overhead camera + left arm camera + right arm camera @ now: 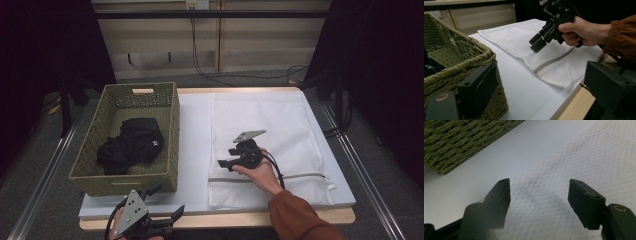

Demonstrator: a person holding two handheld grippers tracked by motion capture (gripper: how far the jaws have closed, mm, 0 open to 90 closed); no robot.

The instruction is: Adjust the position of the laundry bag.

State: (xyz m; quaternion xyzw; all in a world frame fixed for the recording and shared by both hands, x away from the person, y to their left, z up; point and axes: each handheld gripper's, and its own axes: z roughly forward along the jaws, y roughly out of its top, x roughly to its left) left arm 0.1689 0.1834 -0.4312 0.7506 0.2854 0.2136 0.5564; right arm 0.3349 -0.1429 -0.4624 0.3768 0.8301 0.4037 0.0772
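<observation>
no readable text, labels, numbers

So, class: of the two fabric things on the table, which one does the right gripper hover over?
The white mesh laundry bag, lying flat on the table; the right gripper is above it, while the black garment sits bundled in the wicker basket.

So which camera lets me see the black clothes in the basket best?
The high view: it looks down into the basket and shows the whole heap of black clothes. The left gripper view catches just a dark edge of the clothes behind the basket's wall. The right gripper view shows woven wall and white mesh bag.
</observation>
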